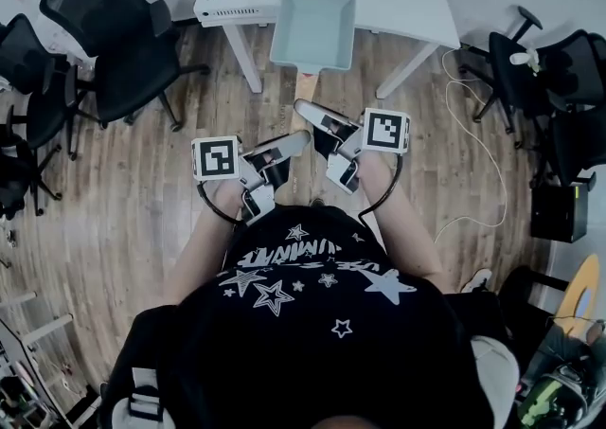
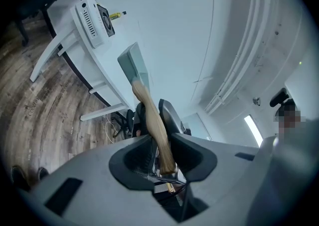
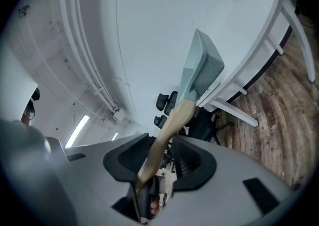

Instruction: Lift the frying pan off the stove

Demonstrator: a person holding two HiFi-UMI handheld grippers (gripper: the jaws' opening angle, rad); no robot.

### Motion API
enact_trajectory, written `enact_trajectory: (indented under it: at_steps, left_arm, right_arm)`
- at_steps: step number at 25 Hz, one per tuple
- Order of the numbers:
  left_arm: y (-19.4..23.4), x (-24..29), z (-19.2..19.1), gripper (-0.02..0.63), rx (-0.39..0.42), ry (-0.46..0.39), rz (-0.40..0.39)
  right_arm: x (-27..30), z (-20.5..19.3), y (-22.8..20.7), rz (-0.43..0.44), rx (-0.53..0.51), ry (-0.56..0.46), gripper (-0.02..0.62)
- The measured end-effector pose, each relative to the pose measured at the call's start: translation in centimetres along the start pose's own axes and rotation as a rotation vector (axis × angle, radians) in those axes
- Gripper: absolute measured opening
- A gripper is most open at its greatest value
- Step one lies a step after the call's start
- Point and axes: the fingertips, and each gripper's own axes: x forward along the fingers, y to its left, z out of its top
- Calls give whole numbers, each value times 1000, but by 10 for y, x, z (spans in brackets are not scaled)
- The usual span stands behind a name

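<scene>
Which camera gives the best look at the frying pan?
The head view: it shows the whole frying pan from above, rim and inside. Both gripper views show it only obliquely, at the far end of its wooden handle.

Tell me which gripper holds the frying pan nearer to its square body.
Right. The right gripper clamps the wooden handle farther up, closer to the body of the frying pan; the left gripper clamps it just behind, at the handle's end.

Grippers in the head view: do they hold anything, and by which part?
Both the left gripper and the right gripper hold the frying pan by its wooden handle.
</scene>
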Motion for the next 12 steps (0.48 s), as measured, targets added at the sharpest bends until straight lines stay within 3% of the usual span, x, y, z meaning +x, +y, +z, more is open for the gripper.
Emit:
enact_trajectory:
  at_steps: [5,12]
  left_arm:
    - [2,1,2,120,-16,-11,-1]
    - [6,40,-22,120,3,-11,12]
  right_arm:
    - [0,0,-6,-5,16,6,144]
    - [-41,7,-13,24,6,12,146]
